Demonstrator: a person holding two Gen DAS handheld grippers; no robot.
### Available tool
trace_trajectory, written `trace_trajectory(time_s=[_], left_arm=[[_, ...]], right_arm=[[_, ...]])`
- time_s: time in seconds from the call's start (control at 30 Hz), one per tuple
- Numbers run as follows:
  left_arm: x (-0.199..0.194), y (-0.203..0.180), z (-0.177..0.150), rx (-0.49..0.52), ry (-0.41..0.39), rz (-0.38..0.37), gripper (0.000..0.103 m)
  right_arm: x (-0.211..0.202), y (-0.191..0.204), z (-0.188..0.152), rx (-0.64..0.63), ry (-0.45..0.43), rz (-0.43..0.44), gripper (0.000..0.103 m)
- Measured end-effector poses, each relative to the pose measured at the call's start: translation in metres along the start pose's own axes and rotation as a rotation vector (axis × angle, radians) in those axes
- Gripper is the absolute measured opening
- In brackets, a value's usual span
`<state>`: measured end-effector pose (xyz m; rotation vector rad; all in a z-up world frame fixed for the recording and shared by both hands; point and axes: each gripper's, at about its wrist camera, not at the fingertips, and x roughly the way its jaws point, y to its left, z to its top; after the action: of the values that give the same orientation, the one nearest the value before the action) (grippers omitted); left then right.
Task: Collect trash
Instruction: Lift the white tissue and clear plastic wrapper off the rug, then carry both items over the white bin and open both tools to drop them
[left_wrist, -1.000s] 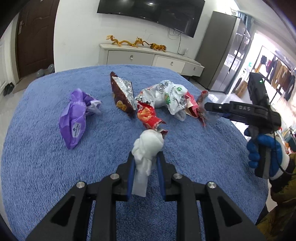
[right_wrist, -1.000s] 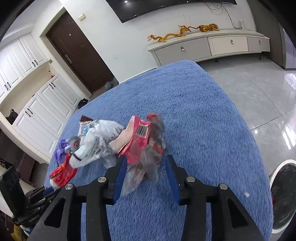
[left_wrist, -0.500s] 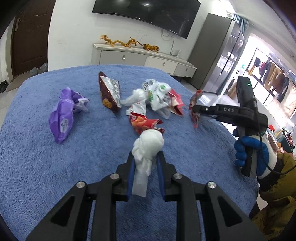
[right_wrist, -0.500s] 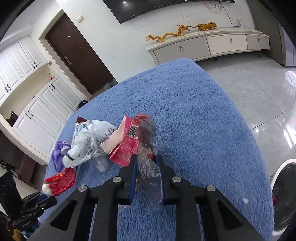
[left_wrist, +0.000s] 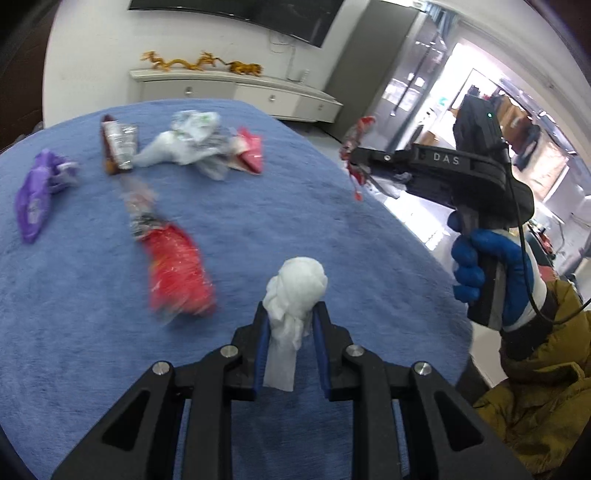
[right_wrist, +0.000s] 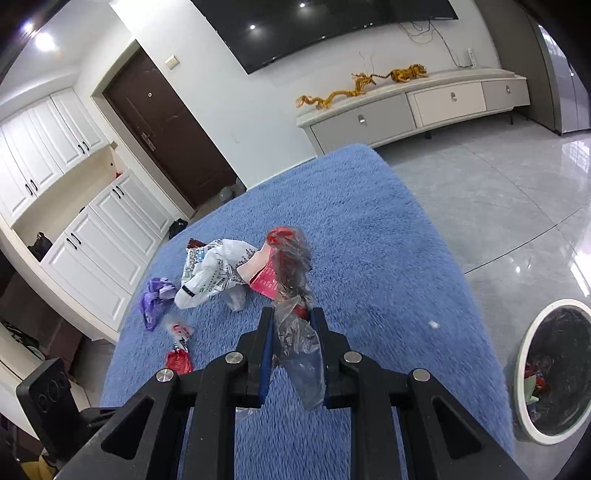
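left gripper (left_wrist: 290, 325) pinches my tissue wad (left_wrist: 295, 291) | right gripper (right_wrist: 291, 328), jaws just closed, clamps clear wrapper (right_wrist: 291, 280) above blue rug (right_wrist: 388, 258) | risk: thin film slips free short of the bin (right_wrist: 554, 369); wad's tail works loose

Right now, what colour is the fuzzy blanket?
Blue blanket, clearest in the right wrist view.

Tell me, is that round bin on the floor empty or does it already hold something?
Not empty. The bin, lined with a dark bag, already holds some crumpled red and green scraps near its left inner wall. How full it is cannot be told.
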<state>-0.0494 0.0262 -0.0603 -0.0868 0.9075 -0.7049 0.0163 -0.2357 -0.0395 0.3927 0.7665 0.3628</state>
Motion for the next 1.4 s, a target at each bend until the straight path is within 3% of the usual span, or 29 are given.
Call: trace_trajectory(time_s=[0.37,0.57,0.87,1.1,1.33,1.37,1.4], left_arm=[[0.011,-0.061,0.041,0.107,-0.033,-0.034,0.021],[0.037,-0.098,0.070,0.161,-0.016,-0.040,0.021],[0.124,-0.175,0.128,0.208,0.073,-0.118,0.021],[0.213,-0.239,0.157,0.235,0.157,-0.168,0.022],[0.290,-0.267,0.172,0.165,0.239,-0.216,0.023],[0.298,-0.269,0.173,0.158,0.249,-0.224,0.025],[0.306,-0.272,0.174,0.148,0.259,-0.230,0.034]], right_arm=[[-0.072,-0.034,-0.011,0.064,-0.122,-0.041,0.018],[-0.113,-0.075,-0.015,0.112,-0.201,-0.137,0.018],[-0.145,-0.161,-0.029,0.207,-0.244,-0.338,0.018],[-0.143,-0.228,-0.045,0.329,-0.224,-0.396,0.019],[-0.129,-0.277,-0.055,0.416,-0.182,-0.421,0.024],[-0.128,-0.282,-0.056,0.428,-0.178,-0.432,0.027],[-0.129,-0.287,-0.058,0.436,-0.177,-0.437,0.033]])
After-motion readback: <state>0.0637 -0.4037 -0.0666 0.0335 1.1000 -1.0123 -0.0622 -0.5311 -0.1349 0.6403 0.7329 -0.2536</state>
